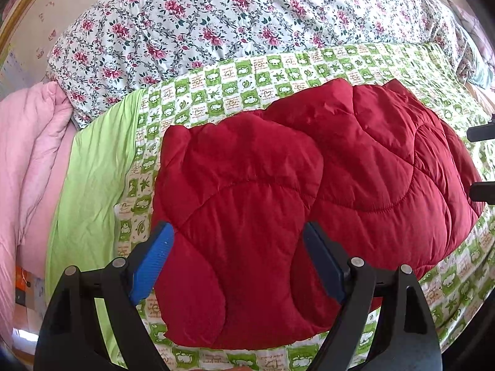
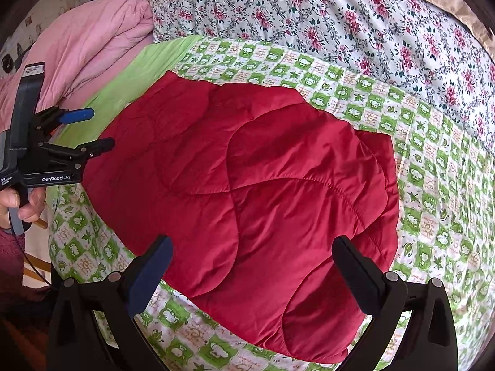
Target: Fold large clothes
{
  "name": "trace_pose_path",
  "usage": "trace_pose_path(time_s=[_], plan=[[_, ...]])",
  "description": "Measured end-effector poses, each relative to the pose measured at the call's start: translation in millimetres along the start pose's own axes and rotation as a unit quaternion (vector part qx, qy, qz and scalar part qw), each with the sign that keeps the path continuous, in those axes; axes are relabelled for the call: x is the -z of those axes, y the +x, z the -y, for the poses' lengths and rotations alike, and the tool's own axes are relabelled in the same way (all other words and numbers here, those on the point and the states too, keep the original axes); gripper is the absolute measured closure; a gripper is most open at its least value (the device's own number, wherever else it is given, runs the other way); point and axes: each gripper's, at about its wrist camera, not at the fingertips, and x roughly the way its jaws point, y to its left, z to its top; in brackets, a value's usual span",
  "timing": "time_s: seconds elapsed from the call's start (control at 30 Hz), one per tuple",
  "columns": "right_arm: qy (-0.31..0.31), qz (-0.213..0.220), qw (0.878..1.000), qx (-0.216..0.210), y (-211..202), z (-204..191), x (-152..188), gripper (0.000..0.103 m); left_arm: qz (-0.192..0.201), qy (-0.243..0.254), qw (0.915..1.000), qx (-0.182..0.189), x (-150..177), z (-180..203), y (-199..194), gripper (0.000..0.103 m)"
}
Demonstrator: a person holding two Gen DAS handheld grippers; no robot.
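A red quilted padded garment [image 1: 278, 167] lies folded into a thick bundle on the green-and-white checked sheet [image 1: 235, 83]. In the left wrist view my left gripper [image 1: 236, 232] hovers over the garment's near left part. Its blue-padded fingers [image 1: 154, 256] stand wide open and nothing is pinched. My right gripper [image 1: 482, 160] shows only as two dark finger ends at the right edge. In the right wrist view the red garment [image 2: 247, 185] fills the middle and my right gripper [image 2: 252, 244] is open above its near edge. My left gripper [image 2: 99, 128] is open at the garment's left end, held by a hand [image 2: 24, 204].
A floral quilt [image 1: 216, 24] is piled behind the checked sheet. A pink duvet [image 1: 31, 154] lies at the left beside a plain green sheet [image 1: 92, 179]. The bed's near edge runs just under the grippers [image 2: 77, 266].
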Motion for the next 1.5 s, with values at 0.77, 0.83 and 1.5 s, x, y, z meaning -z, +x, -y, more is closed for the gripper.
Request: trace_pose_path(time_s=[0.77, 0.83, 1.5], plan=[[-0.014, -0.001, 1.000, -0.009, 0.7, -7.3, 2.6, 0.000, 0.005, 0.012, 0.9998, 0.013, 1.0, 6.4, -2.9, 0.017], [-0.014, -0.001, 1.000, -0.010, 0.5, -7.0, 2.8, 0.000, 0.005, 0.012, 0.9998, 0.013, 1.2, 6.1, -3.2, 0.017], [-0.019, 0.004, 1.000, -0.009, -5.0, -9.8, 1.8, 0.000, 0.009, 0.010, 0.9998, 0.012, 2.6, 7.7, -6.6, 0.017]])
